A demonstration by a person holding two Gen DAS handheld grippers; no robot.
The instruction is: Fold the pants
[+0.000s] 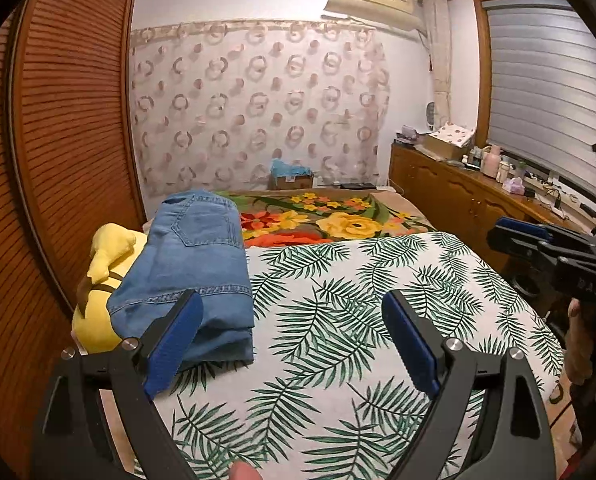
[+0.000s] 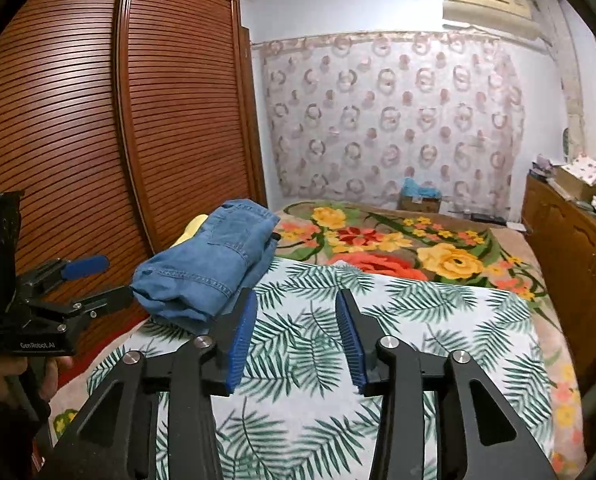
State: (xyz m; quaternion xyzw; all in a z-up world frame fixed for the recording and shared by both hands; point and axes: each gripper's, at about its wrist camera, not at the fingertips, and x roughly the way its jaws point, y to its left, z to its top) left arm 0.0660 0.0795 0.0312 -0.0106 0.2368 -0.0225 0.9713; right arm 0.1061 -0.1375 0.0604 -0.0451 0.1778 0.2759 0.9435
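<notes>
Bed under a white palm-leaf print sheet (image 1: 378, 320), folded blue denim pants (image 1: 193, 264) resting at its left edge against a yellow plush toy (image 1: 105, 252), left claw (image 1: 293, 344) spread wide and empty, right claw (image 2: 295, 340) partly spread, pinching nothing

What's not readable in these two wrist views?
- Yellow plush toy: mostly hidden under the folded blue denim pants in the left view, a sliver in the right.
- Small items on the wooden sideboard: too small.
- Near bed edge: behind the left gripper.
</notes>
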